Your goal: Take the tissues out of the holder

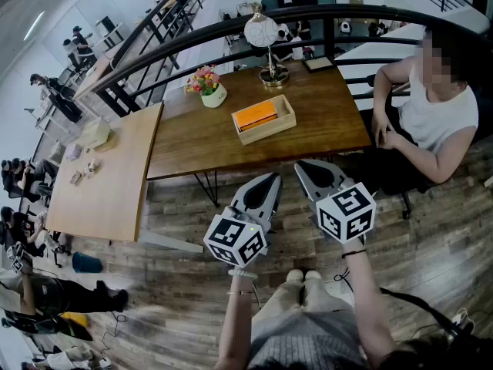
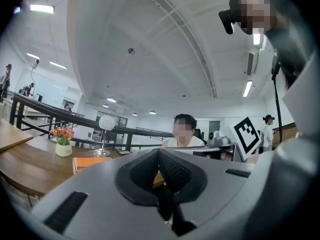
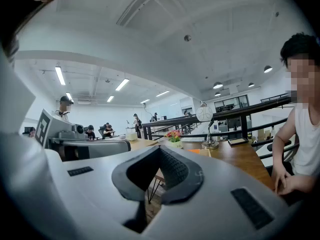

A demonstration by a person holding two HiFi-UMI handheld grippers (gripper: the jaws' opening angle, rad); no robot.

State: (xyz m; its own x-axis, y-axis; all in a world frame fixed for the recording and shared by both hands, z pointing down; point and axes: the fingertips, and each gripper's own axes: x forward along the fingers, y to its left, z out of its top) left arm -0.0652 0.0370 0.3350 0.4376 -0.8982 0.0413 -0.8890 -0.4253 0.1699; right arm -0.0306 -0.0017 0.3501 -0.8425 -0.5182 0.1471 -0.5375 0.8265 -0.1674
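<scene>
You held your left gripper (image 1: 271, 179) and right gripper (image 1: 304, 166) pinched shut, empty, short of the dark wooden table (image 1: 192, 137). Farther off, the orange tissue pack (image 1: 256, 117) lay inside the pale wooden box holder (image 1: 290, 115).

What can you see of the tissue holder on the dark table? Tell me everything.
The tissue holder is a shallow, open-topped rectangular box that looks like pale wood. It sits flat on the dark wooden table, turned at a slight angle, on the near side of the globe lamp. An orange tissue pack lies inside, leaving a gap at the right end. Nothing else touches it.
</scene>
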